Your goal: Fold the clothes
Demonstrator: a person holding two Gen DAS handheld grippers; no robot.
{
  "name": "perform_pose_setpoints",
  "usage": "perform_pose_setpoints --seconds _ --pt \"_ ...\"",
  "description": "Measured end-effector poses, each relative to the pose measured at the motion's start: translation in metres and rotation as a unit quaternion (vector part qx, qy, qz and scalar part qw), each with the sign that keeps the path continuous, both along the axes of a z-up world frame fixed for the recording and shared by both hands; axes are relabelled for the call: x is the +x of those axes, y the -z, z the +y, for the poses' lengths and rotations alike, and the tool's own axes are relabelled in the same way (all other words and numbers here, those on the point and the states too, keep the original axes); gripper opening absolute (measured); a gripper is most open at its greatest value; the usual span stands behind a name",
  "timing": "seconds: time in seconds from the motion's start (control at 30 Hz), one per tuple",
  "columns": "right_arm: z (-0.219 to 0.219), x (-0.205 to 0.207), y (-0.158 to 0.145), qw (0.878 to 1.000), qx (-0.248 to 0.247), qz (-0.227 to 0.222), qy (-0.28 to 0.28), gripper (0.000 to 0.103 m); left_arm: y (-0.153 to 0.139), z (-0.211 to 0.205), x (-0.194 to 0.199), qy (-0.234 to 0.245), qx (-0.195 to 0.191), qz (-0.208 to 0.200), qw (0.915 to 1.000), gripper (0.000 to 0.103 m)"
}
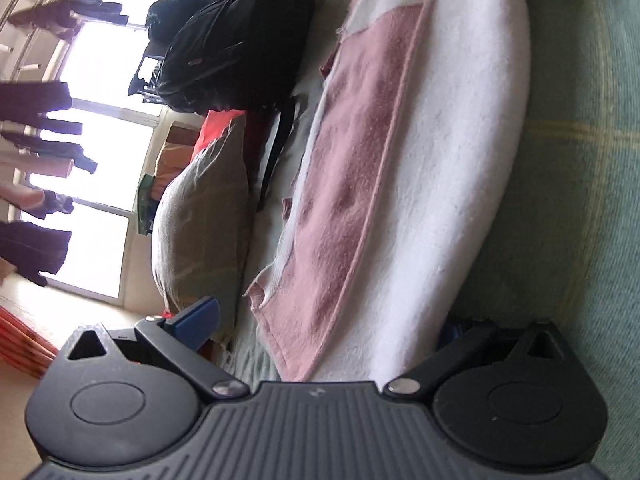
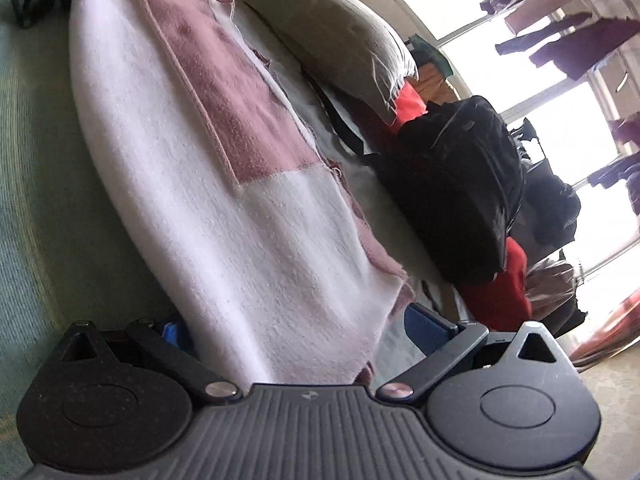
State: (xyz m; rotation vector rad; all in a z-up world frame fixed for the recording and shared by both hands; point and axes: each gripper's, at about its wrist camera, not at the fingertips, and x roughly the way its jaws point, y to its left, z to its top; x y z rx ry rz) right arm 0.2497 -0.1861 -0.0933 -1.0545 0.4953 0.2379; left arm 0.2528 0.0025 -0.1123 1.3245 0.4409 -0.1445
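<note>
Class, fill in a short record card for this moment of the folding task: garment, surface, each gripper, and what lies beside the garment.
garment: pink and white sweater, lying flat
surface: green bedcover
left gripper: open, fingers straddling one end of the sweater
right gripper: open, fingers straddling the opposite end
beside garment: grey pillow, black backpack, red fabric
background: clothes hanging at a bright window
</note>
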Motion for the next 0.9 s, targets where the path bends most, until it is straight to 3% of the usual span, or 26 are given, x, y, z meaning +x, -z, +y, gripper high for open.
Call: perform_pose_setpoints --seconds 0.17,0.3,0.4,0.5,0.57,0.63,0.73,0.77,0.8,0.87,0.9 --pt "0.034 -0.006 0.013 0.998 -0.040 -0.039 -0.037 0.103 0.015 -0.031 -0.003 0.038 0.045 -0.038 0.9975 0.099" --pt "0.034 -0.007 0.017 0.998 -0.032 -0.047 -0.038 0.103 0.012 -0.024 -0.009 0.045 0.012 -0.008 0.9989 0.078" --pt "0.024 -0.006 0.013 0.999 -0.016 -0.034 -0.035 0.101 0.012 -0.016 -0.009 0.053 0.003 -0.008 0.9986 0.076" --pt "0.015 -0.001 0.008 0.997 -0.053 -0.031 -0.047 0.101 0.011 -0.009 -0.008 0.067 0.045 -0.009 0.9967 0.079" --pt "0.009 0.004 0.009 0.995 -0.085 -0.034 -0.046 0.101 0.013 -0.009 -0.002 0.067 0.053 -0.002 0.9963 0.079" --pt "0.011 0.006 0.015 0.994 -0.091 -0.027 -0.045 0.098 0.016 -0.011 0.001 0.066 0.056 0.003 0.9962 0.071" --pt "0.028 -0.003 0.031 0.989 -0.127 -0.037 -0.072 0.073 0.031 -0.024 0.000 0.069 0.076 0.007 0.9947 0.034" --pt "0.033 -0.006 0.037 0.986 -0.140 -0.038 -0.078 0.059 0.039 -0.029 -0.001 0.067 0.085 0.010 0.9941 0.012" --pt "0.038 -0.009 0.043 0.985 -0.148 -0.037 -0.083 0.051 0.045 -0.031 -0.001 0.064 0.090 0.006 0.9939 0.005" --pt "0.042 -0.014 0.054 0.984 -0.151 -0.036 -0.087 0.017 0.047 -0.032 -0.002 0.058 0.087 -0.006 0.9945 0.006" --pt "0.042 -0.016 0.058 0.985 -0.145 -0.037 -0.087 0.017 0.044 -0.030 -0.001 0.055 0.076 -0.004 0.9956 0.007"
